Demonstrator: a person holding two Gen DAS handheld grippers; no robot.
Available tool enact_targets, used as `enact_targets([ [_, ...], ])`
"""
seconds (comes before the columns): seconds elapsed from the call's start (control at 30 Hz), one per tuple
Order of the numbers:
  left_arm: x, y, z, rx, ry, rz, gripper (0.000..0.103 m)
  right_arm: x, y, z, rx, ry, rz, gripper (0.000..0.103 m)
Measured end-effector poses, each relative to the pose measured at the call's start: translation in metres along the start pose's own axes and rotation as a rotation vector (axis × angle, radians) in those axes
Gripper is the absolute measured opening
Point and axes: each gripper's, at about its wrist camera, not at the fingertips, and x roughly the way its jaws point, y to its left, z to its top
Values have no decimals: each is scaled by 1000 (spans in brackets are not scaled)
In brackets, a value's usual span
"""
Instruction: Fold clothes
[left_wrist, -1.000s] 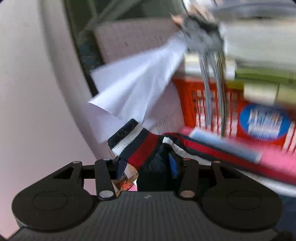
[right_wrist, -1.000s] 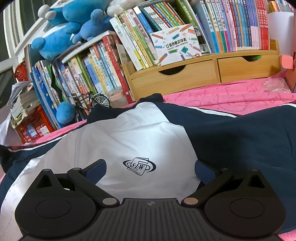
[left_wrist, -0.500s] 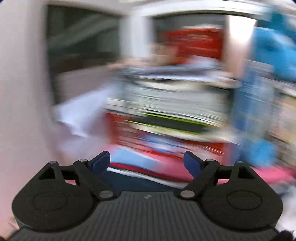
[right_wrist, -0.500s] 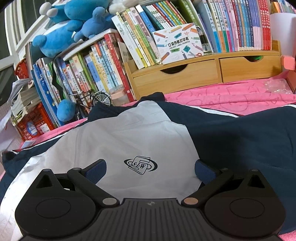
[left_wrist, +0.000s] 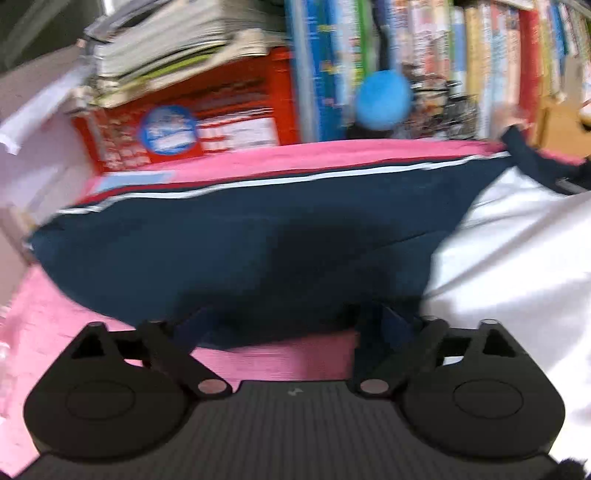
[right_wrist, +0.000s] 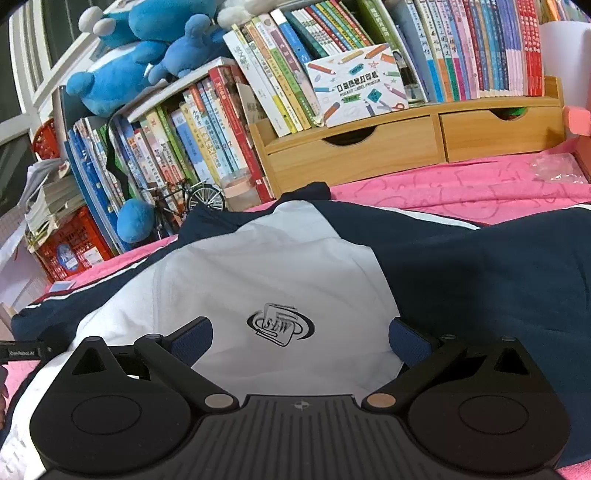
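Note:
A navy and white jacket (right_wrist: 280, 266) with a black logo lies spread on the pink cloth (right_wrist: 461, 192). My right gripper (right_wrist: 301, 338) is open just above its white front panel, holding nothing. In the left wrist view the navy sleeve (left_wrist: 240, 251) with red and white stripes lies flat in front of my left gripper (left_wrist: 291, 326), which is open and empty at the sleeve's near edge. The white panel (left_wrist: 517, 258) lies to its right. The left wrist view is blurred.
A wooden drawer unit (right_wrist: 406, 144) with rows of books stands at the back. Blue plush toys (right_wrist: 122, 74) sit on top of the books. A red crate (left_wrist: 192, 122) under stacked papers stands at the left, next to a model bicycle (right_wrist: 195, 197).
My left gripper let go of the striped cuff, opened, and swung right and down toward the flat sleeve. The sleeve now lies on the cloth. My right gripper has barely moved.

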Motion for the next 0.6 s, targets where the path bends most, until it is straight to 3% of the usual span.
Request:
enact_targets([
  [0.17,-23,1,5,15,-37,-17,103,3,5,1,-37,16,3,103],
  [0.27,-37,2,8,24,-59,-28,91,3,6,1,-46,18,-5,103],
  [0.37,-50,-1,12,41,-86,-48,91,4,5,0,-41,16,-3,103],
  [0.5,-59,-34,35,133,-157,-153,92,1,6,-1,-46,-3,4,101],
  [0.6,-60,-69,51,200,-178,-256,92,-15,5,-2,-18,-67,50,98],
])
